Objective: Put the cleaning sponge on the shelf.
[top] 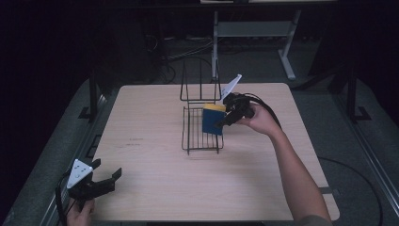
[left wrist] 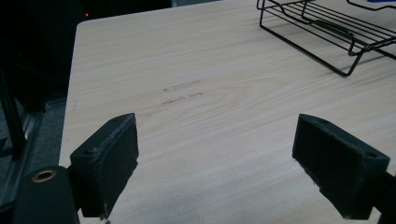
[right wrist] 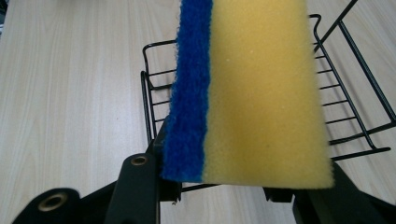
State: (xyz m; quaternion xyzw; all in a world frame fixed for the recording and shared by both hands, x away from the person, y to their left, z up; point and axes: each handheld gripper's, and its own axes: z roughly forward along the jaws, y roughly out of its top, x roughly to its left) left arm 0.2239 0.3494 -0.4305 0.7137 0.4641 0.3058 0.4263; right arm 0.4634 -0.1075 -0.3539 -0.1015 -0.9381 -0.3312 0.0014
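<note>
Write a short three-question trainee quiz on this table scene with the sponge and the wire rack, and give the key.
1. True or false: the right claw is shut on the yellow foam sponge with the blue scrub layer.
2. Multiple choice: the sponge is held over A) the black wire rack, B) the bare near-left corner of the light wooden table, C) the floor.
3. Short answer: how do the jaws of the left claw stand, and what is between them?

Key
1. True: the sponge sits clamped between the jaws in the right gripper view.
2. A.
3. Wide apart, holding nothing; bare table top lies beyond them.
</note>
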